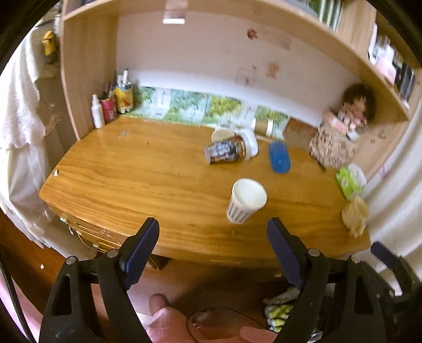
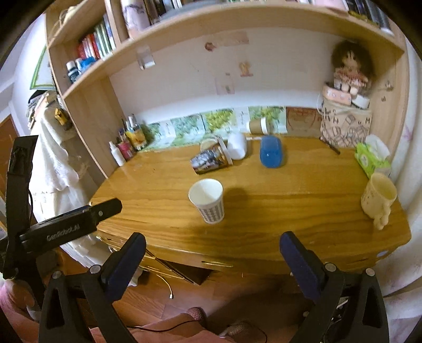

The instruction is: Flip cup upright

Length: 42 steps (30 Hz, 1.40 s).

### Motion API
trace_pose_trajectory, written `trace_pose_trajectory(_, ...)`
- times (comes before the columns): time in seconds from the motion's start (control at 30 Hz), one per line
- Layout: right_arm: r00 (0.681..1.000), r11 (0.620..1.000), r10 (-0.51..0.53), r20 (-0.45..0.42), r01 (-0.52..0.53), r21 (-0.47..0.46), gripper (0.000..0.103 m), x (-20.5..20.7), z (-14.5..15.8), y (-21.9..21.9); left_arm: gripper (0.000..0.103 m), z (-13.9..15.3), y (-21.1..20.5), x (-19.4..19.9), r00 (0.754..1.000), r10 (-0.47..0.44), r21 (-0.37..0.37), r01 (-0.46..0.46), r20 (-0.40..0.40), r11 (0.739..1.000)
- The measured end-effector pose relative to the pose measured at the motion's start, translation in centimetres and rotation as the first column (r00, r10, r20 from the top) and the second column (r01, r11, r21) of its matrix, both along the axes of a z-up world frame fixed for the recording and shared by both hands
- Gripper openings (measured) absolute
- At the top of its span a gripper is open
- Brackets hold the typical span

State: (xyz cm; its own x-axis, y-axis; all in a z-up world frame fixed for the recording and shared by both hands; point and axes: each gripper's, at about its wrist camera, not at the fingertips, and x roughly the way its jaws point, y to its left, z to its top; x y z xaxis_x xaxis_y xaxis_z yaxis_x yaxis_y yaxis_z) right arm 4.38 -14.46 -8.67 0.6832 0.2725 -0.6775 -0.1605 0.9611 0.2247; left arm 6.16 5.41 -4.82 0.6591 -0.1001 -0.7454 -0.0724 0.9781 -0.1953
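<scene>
Wooden desk (image 2: 290, 200) beneath bookshelves (image 2: 110, 60), white wall (image 2: 184, 79), reddish wood floor (image 2: 163, 308)

doll (image 1: 353, 110) blurred in left view — top-shelf books (image 2: 369, 8) cut off by edge.

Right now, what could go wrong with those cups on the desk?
The white paper cup stands upright, light and alone; a careless pass of either open tool could tip it. Behind it, several cups lie on their sides, the printed cup touching a white one, so gripping one may roll the other.
</scene>
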Motion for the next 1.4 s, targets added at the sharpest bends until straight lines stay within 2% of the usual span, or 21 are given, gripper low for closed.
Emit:
trace_pose_trajectory(0.07,1.0,1.0,0.006,0.014,-0.006,0.029,0.102,-0.3,0.9,-0.2,0.086,0.6,-0.1,-0.4,1.0,0.008,-0.001,-0.008,0.025,1.0)
trace_pose_trajectory(0.13,0.999,0.998,-0.001,0.038,-0.001,0.055,0.102,-0.8,1.6,-0.4,0.086,1.5,-0.5,-1.3,0.996,0.022,0.039,-0.025,0.085,0.999)
trace_pose_trajectory(0.3,0.989,0.999,-0.036,0.141,0.031,0.034,0.102,-2.2,2.8,0.0,0.087,3.6,-1.2,-3.2,0.973,0.035,0.089,-0.057,0.23,0.994)
trace_pose_trajectory(0.4,0.98,0.998,-0.042,0.193,0.032,0.052,0.102,-2.5,3.3,-0.2,0.094,4.3,-1.6,-3.8,0.957,0.054,0.15,-0.1,0.285,0.984)
trace_pose_trajectory(0.57,0.96,0.998,-0.041,0.275,0.024,0.066,0.102,-3.2,4.3,0.1,0.094,5.1,-2.2,-4.9,0.931,0.066,0.235,-0.158,0.359,0.959)
trace_pose_trajectory(0.67,0.95,0.997,-0.048,0.309,0.029,0.067,0.102,-3.3,4.6,0.2,0.095,5.3,-2.2,-5.3,0.922,0.072,0.249,-0.177,0.38,0.952)
trace_pose_trajectory(0.7,0.949,0.997,-0.047,0.311,0.028,0.068,0.102,-3.3,4.6,0.2,0.102,5.4,-2.1,-5.4,0.921,0.073,0.246,-0.178,0.383,0.953)
trace_pose_trajectory(0.73,0.949,0.997,-0.047,0.312,0.028,0.065,0.102,-3.3,4.5,0.2,0.103,5.4,-1.9,-5.5,0.919,0.078,0.242,-0.182,0.386,0.953)
trace_pose_trajectory(1.4,0.948,0.998,-0.047,0.316,0.029,0.062,0.102,-2.7,4.2,-0.2,0.103,5.5,-2.9,-5.1,0.91,0.048,0.255,-0.165,0.411,0.953)
